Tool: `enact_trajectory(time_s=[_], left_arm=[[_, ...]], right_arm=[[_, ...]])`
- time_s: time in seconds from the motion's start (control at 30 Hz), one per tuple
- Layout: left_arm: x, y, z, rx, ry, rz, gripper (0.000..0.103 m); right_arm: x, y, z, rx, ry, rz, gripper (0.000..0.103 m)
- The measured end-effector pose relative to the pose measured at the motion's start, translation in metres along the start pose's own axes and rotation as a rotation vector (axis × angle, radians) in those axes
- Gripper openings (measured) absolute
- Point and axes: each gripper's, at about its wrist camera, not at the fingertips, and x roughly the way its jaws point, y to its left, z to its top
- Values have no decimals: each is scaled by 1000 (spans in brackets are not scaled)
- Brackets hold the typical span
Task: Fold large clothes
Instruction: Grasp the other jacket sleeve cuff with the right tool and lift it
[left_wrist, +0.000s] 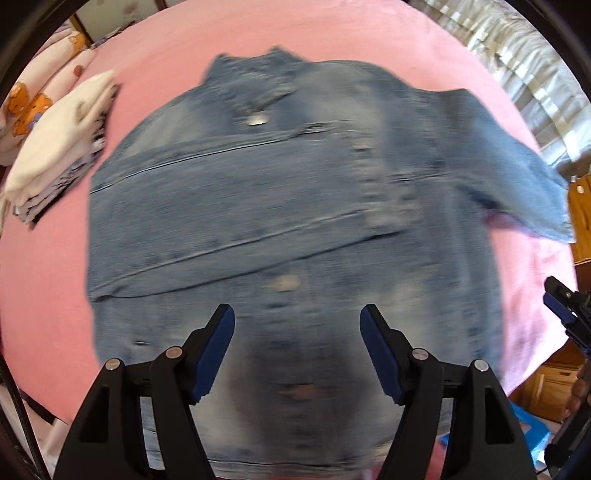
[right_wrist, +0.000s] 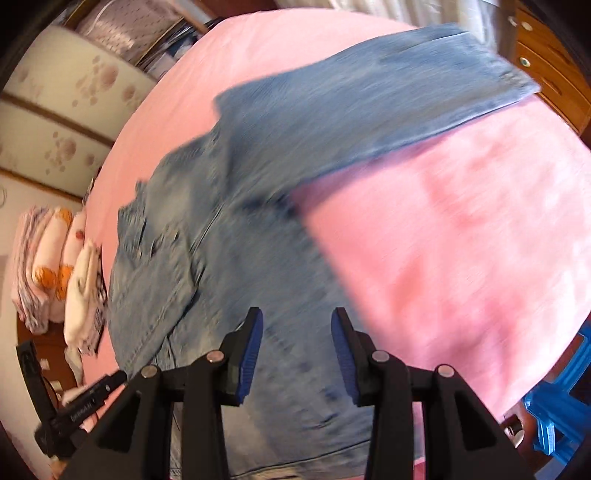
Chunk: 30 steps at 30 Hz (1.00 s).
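**Jaws empty on both sides, one sleeve folded, one to go**

Jaws of the left gripper (left_wrist: 297, 347) stand wide apart over the lower body of the denim jacket (left_wrist: 288, 206), with nothing between them. Those of the right gripper (right_wrist: 297, 350) stand narrower but plainly parted, also empty, hovering over the jacket's hem-side edge where denim meets the pink bed sheet (right_wrist: 461, 229).

The jacket lies front up on the bed, collar (left_wrist: 255, 74) at the far end. One sleeve looks already laid across the chest as a broad band (left_wrist: 229, 206). The other sleeve (right_wrist: 388, 96) lies spread outward from the jacket body, its cuff near the sheet's far edge, so by my reading the fold is roughly a third done: that sleeve must come in, then the body be doubled hem to collar. Motion blur hides finer creases.

Beside the jacket, on the folded-sleeve side, sits a stack of folded clothes (left_wrist: 59, 147), close to the jacket's shoulder but apart from it. On the spread-sleeve side a wide stretch of bare sheet gives ample room to sweep. Beyond that sheet edge stand wooden furniture (right_wrist: 554, 70) and a blue plastic stool (right_wrist: 557, 406), clear of the jacket.
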Motion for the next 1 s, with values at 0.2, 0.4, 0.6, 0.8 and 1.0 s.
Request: enact_trajectory(time_s=[0.2, 0.4, 0.6, 0.8, 1.0], left_arm=[[-1, -88, 20, 24, -2, -55, 69], [-2, -168, 43, 120, -35, -91, 69], [0, -225, 63, 202, -49, -120, 69], [7, -260, 80, 219, -72, -167, 69], [17, -285, 91, 222, -82, -209, 69]], right_arm=[[-28, -65, 55, 68, -33, 11, 39], [-46, -124, 97, 138, -73, 3, 39], [-51, -177, 130, 250, -145, 22, 39], [-46, -214, 157, 325, -209, 28, 39], [-31, -240, 175, 366, -227, 14, 39]])
